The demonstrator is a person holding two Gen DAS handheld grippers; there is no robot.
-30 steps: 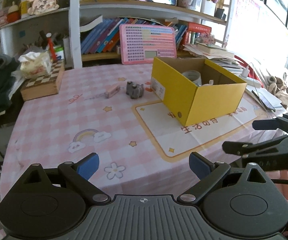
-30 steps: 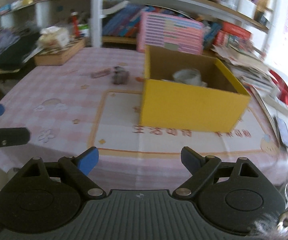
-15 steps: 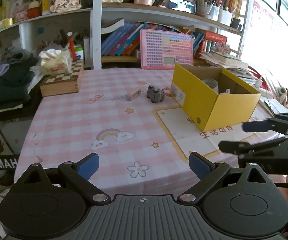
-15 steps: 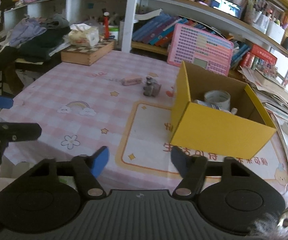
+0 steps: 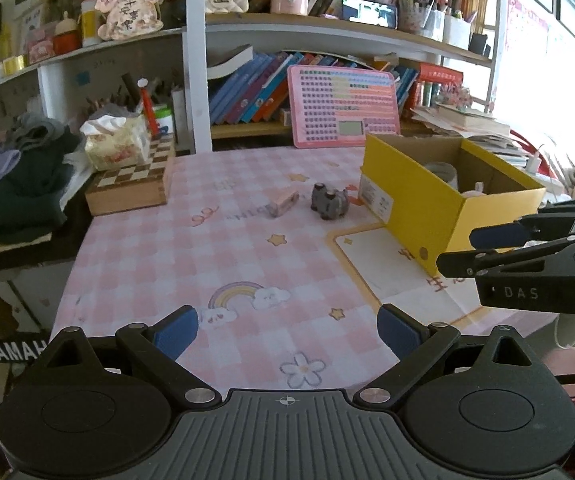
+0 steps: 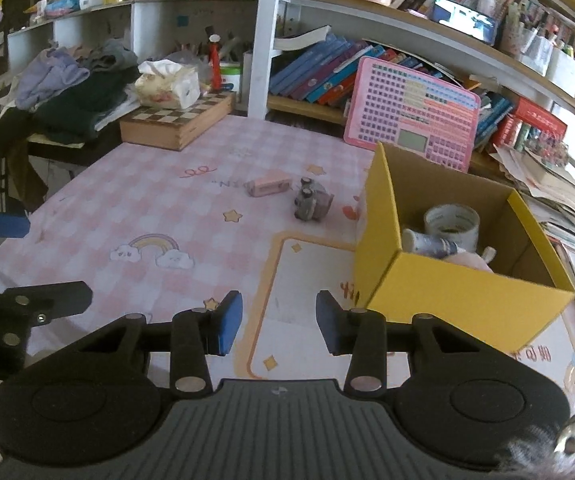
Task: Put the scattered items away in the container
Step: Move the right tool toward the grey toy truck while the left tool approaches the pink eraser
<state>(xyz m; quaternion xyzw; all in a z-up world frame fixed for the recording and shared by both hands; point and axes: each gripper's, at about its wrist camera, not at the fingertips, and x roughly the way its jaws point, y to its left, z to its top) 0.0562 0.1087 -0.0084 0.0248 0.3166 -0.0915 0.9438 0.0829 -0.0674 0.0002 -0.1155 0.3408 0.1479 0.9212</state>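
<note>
Both grippers empty & held back at the near edge: left gripper [image 5: 287, 326] wide, right gripper [image 6: 279, 322] just narrowed w/ nothing between, since gray toy [image 6: 312, 205] & pink eraser [image 6: 268, 187] lie just left of yellow box [image 6: 459, 300], not yet in.

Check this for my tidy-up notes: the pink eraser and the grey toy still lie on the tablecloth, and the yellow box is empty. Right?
Not quite: the yellow box is not empty. The right wrist view shows a tape roll and a tube inside. The pink eraser and grey toy do lie on the tablecloth.
</note>
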